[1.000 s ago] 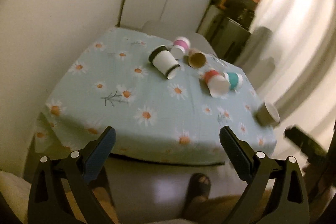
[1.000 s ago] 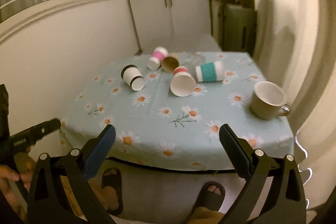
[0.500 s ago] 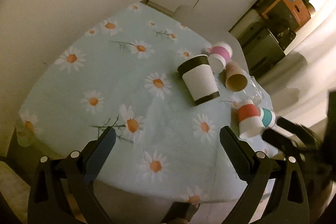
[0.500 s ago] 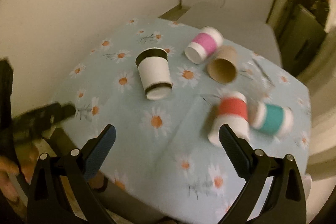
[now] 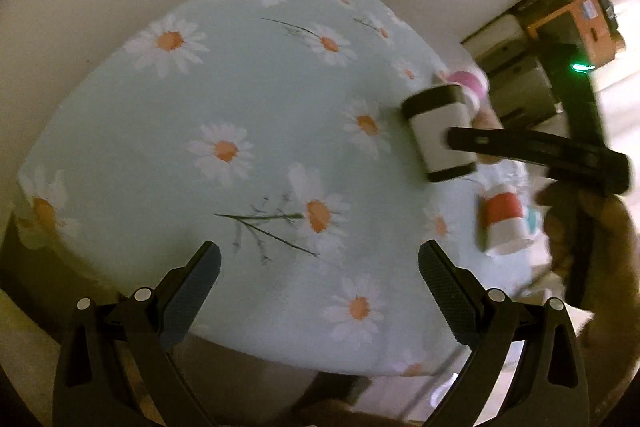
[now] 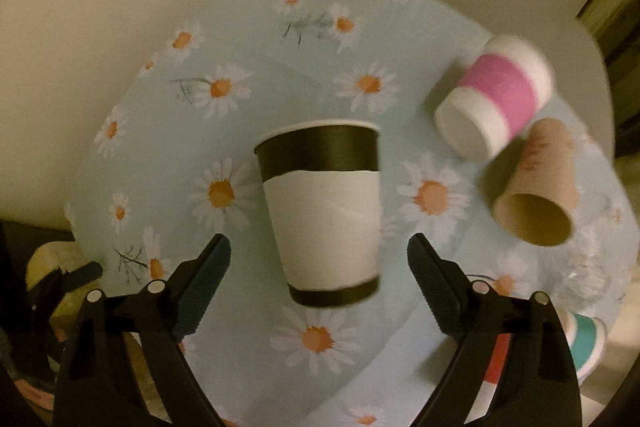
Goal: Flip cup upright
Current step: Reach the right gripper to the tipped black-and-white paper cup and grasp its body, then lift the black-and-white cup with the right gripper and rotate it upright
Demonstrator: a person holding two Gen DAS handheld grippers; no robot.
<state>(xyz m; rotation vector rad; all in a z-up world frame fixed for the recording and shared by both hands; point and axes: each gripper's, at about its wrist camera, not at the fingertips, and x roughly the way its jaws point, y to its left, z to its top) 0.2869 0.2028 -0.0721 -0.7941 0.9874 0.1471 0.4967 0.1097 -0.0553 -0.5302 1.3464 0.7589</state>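
Right wrist: right tool gapes wide, black-banded cup lying between, untouched; left tool wide, empty.

Both the left gripper and the right gripper are matte black plastic frames with round silver rivets, triangular cut-outs and tapered fingers faced with dark, finely ribbed pads.

Dim warm indoor light; motion blur throughout; strong fisheye distortion, dark corners.
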